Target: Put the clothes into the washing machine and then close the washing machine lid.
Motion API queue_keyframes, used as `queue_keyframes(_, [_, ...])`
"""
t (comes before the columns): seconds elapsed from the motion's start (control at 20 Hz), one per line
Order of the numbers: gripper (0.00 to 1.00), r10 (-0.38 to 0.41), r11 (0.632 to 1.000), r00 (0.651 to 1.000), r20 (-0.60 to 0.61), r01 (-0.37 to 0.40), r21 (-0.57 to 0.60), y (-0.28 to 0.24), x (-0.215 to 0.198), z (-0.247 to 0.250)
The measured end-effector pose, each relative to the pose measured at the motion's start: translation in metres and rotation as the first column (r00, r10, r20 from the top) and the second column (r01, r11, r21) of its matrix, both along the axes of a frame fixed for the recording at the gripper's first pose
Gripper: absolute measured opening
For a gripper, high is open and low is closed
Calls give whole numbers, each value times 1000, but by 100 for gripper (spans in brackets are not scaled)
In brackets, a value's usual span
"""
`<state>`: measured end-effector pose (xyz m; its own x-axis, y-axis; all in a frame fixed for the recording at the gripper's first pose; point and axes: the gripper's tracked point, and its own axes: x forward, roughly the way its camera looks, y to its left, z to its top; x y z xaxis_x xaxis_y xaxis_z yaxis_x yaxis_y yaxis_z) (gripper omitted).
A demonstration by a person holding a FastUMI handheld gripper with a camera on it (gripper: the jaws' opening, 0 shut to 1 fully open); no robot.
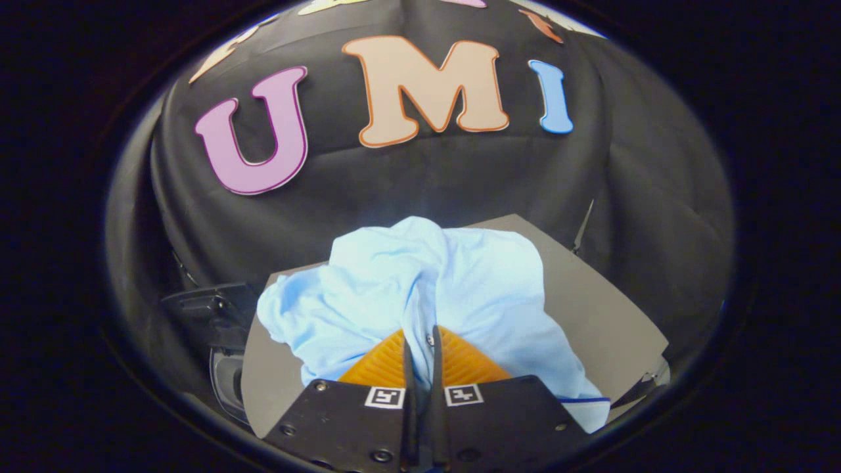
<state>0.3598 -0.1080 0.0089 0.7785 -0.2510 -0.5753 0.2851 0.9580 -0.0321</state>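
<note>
A light blue garment (453,289) lies crumpled on a grey tabletop (598,309), bunched up ahead of the fingers and spreading to both sides. My gripper (420,341) is shut on a fold of that cloth, with both fingers (384,364) pressed close together and a strip of fabric with a small button pinched between them. The cloth rises from the pinch into a peak beyond the fingertips. A dark machine part (210,309) shows past the table's left side; I cannot tell whether it is the washing machine.
The grey tabletop ends in a corner on the right, with black booth cloth (420,184) hanging behind and around it. Bare table surface lies to the right of the garment. A dark rounded object (227,384) sits low beside the table's left edge.
</note>
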Motion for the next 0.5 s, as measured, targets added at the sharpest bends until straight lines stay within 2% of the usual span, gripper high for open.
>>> queue_keyframes(0.15, [7, -65, 998, 992, 112, 68, -18, 2, -7, 30])
queue_keyframes(0.3, [6, -14, 996, 991, 137, 26, -88, 20, -19, 56])
queue_keyframes(0.5, [6, 35, 998, 967, 252, -19, -64, 60, -22, 103])
